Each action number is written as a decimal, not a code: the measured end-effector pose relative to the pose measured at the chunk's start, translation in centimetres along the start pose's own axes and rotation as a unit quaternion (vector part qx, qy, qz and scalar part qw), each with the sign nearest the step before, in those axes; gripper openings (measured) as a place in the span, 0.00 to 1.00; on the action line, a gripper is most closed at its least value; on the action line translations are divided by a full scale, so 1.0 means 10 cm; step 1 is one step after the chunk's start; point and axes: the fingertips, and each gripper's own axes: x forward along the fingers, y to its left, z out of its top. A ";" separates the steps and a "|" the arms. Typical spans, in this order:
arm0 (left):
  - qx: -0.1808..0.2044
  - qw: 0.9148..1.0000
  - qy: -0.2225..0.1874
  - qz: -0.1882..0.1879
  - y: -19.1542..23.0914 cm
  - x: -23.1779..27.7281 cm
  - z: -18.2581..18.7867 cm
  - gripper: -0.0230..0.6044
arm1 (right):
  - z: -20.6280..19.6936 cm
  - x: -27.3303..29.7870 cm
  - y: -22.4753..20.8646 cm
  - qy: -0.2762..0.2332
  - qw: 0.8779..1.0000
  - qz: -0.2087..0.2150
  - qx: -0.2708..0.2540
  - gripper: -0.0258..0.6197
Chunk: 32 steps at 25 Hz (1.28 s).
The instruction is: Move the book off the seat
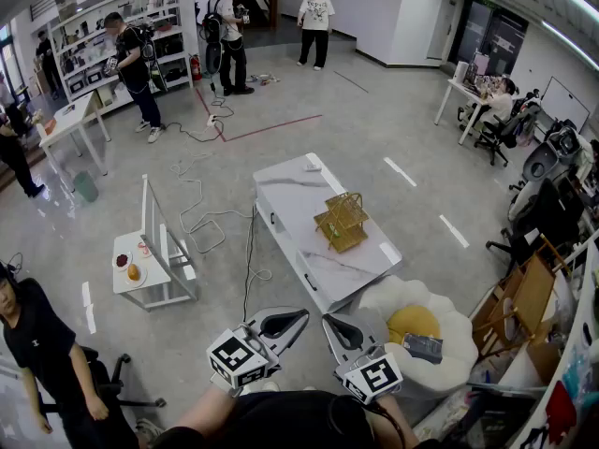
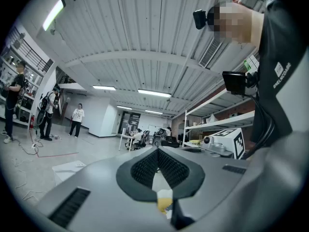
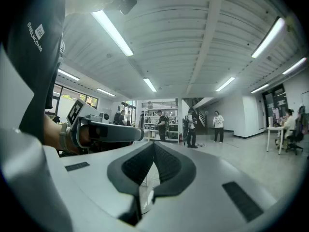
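A dark book (image 1: 423, 347) lies flat on a white, petal-edged seat (image 1: 393, 294), beside a round yellow cushion (image 1: 412, 321). The seat is at the lower right of the head view. My right gripper (image 1: 329, 322) is held level just left of the seat, shut and empty. My left gripper (image 1: 298, 316) hangs beside it, further left, also shut with nothing in it. In the left gripper view the jaws (image 2: 157, 152) meet and point across the room. In the right gripper view the jaws (image 3: 154, 145) are likewise pressed together; neither view shows the book.
A long white low table (image 1: 299, 209) carrying a wooden cage-like frame (image 1: 342, 221) stands just beyond the grippers. A small white side table (image 1: 140, 274) with fruit is to the left, with cables (image 1: 201, 215) on the floor. A person in black (image 1: 42, 354) stands at lower left. Clutter lines the right wall.
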 end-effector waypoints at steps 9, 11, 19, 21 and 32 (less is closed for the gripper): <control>-0.018 1.000 0.007 -0.001 0.08 -0.03 -0.07 0.05 | -0.07 0.05 0.08 0.009 1.000 0.005 0.003 0.06; -0.020 1.000 0.004 -0.002 0.08 -0.06 -0.06 0.04 | -0.06 0.06 0.11 0.010 1.000 0.005 0.004 0.06; -0.028 1.000 0.002 -0.001 0.22 -0.20 -0.09 0.04 | -0.07 0.16 0.15 0.009 1.000 -0.005 0.012 0.06; -0.029 1.000 0.006 -0.007 0.25 -0.25 -0.11 0.04 | -0.09 0.20 0.15 0.011 1.000 -0.013 0.015 0.06; -0.045 0.998 0.023 -0.023 0.43 -0.47 -0.33 0.04 | -0.33 0.23 0.23 0.021 0.997 -0.064 0.023 0.06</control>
